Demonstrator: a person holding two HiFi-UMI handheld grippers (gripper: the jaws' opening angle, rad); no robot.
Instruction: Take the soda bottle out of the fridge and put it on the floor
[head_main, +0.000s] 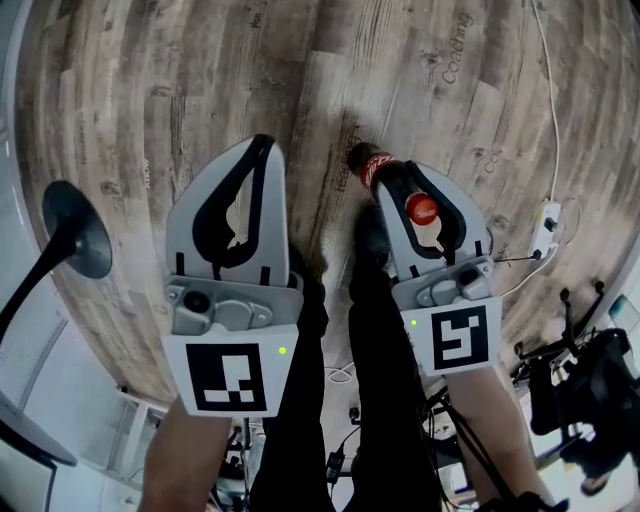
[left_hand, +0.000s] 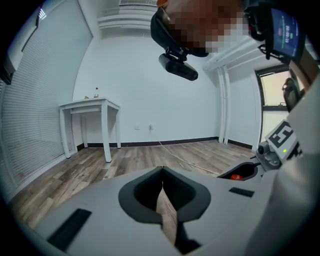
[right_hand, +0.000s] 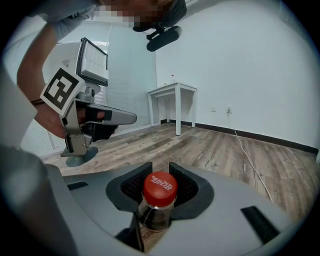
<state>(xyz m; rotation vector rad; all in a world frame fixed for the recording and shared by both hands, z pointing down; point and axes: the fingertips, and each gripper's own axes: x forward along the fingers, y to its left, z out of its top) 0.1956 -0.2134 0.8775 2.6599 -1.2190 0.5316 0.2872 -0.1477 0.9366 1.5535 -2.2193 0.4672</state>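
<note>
The right gripper has its jaws shut on the neck of the soda bottle, just under the red cap. The bottle has dark drink inside. It hangs tilted over the wooden floor. I cannot tell if it touches the floor. The left gripper has its jaws closed together with nothing between them. The two grippers are side by side. A white table stands by the far wall. A white cable runs across the floor to a power strip.

Bright, even light; edges bowed — corners dark
</note>
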